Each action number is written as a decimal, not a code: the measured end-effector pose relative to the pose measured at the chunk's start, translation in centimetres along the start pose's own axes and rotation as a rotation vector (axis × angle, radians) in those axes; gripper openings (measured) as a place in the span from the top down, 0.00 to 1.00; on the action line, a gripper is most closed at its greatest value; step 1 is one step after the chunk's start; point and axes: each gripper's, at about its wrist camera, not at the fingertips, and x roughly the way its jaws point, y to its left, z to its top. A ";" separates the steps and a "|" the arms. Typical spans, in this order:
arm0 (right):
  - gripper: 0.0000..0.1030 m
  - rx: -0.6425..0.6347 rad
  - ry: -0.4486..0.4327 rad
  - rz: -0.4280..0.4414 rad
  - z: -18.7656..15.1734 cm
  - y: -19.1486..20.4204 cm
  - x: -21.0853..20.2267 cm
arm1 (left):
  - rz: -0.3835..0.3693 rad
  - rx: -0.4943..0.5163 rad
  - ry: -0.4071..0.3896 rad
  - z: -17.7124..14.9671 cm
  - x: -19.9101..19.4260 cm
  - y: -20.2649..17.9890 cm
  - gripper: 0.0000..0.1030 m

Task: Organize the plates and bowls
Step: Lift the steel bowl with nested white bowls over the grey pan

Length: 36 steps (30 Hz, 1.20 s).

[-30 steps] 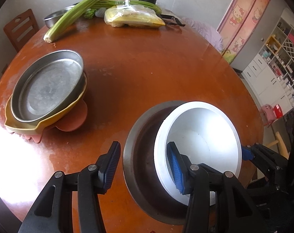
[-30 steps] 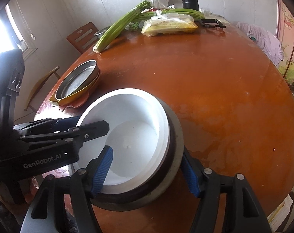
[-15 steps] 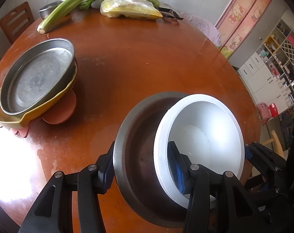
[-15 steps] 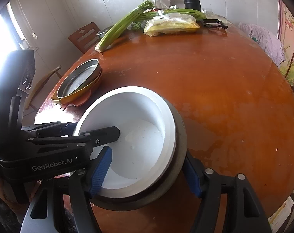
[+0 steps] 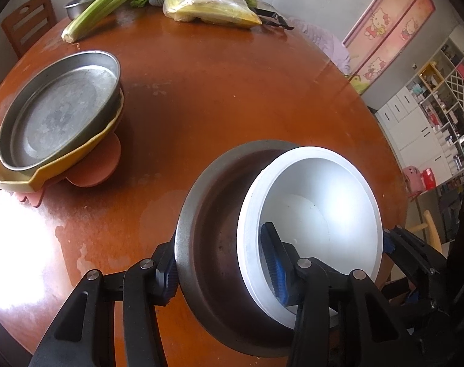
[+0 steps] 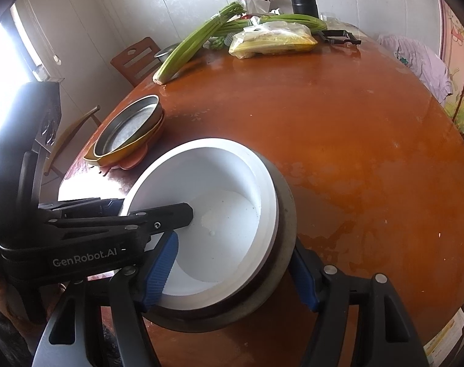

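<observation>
Bowls nest: white bowl [image 5: 317,214] inside steel bowl [image 5: 213,214], both tools clamping their rims, left tool [image 5: 222,263] closing, right tool [image 6: 232,272] steady. Plates [image 5: 57,113] stacked at ten o'clock; placing remains.

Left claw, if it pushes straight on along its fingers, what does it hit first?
Left claw, closing, already straddles the nested walls of the metal bowl and white bowl. Straight on, probably the white bowl's floor; depth unclear.

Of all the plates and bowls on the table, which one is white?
The white bowl, nested in the metal bowl nearest the cameras. The stack further back holds a grey metal plate on a yellow dish, neither white.
</observation>
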 end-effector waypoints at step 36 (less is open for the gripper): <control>0.33 -0.159 -0.105 0.034 8.7 10.2 -0.3 | 0.066 -0.017 -0.225 6.3 -9.9 7.7 0.52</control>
